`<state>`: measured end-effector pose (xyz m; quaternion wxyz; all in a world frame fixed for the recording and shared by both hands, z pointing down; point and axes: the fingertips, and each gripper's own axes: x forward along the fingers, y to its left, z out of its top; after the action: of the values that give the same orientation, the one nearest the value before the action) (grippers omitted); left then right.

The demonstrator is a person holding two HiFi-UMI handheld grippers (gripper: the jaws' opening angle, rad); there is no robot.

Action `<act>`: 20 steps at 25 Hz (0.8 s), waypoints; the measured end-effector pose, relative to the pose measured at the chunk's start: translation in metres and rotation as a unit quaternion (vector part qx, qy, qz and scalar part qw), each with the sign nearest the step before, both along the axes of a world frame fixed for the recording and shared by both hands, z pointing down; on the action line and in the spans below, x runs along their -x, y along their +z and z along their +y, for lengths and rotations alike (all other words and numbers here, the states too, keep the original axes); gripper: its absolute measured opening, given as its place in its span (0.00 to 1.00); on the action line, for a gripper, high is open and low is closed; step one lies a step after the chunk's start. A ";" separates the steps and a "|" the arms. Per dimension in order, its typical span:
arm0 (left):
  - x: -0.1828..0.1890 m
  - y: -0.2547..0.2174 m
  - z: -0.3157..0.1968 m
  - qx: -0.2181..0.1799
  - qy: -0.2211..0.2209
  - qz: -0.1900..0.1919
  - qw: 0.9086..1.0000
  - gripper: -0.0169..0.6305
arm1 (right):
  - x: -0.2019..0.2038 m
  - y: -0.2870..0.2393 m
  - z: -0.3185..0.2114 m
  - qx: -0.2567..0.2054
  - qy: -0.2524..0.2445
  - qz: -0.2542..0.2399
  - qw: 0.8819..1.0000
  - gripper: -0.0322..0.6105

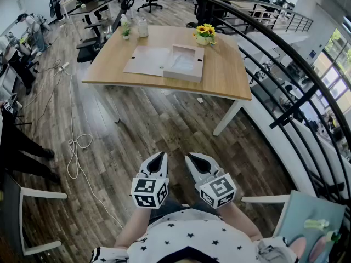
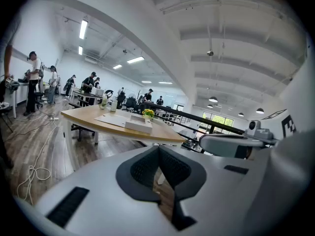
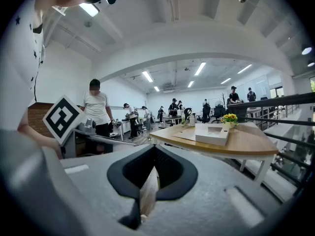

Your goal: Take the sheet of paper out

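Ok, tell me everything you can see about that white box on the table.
The white box is shallow, rectangular and looks like cardboard, with low walls and an open top; what lies inside is too small to tell. It sits flat near the middle of the wooden table, touching a large pale sheet beside it. A pot of yellow flowers stands behind it, apart.

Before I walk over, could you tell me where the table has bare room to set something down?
The table is bare along its near edge, before the white box, and right of the box, nearer than the flowers. Bottles crowd the far left corner.
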<state>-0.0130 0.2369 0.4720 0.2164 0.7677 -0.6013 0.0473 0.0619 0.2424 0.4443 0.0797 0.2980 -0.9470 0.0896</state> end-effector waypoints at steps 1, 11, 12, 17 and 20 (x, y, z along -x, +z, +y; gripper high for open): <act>-0.009 -0.005 0.011 -0.004 0.003 -0.008 1.000 0.03 | -0.010 -0.002 0.008 0.000 0.004 -0.001 1.000 0.06; -0.020 -0.019 0.086 -0.013 -0.037 -0.041 0.998 0.03 | -0.057 -0.016 0.064 -0.019 0.023 -0.020 0.999 0.06; -0.021 -0.020 0.089 -0.014 -0.039 -0.041 0.998 0.03 | -0.057 -0.017 0.069 -0.020 0.019 -0.019 0.999 0.06; -0.030 -0.023 0.099 -0.021 -0.038 -0.041 0.998 0.03 | -0.059 -0.023 0.079 -0.030 0.004 -0.015 0.999 0.06; -0.031 -0.023 0.104 -0.020 -0.038 -0.037 0.998 0.03 | -0.057 -0.024 0.084 -0.027 -0.005 -0.019 0.999 0.06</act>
<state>0.0183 0.3405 0.4489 0.1801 0.7461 -0.6386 0.0559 0.1193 0.3266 0.4200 0.0543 0.2933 -0.9520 0.0690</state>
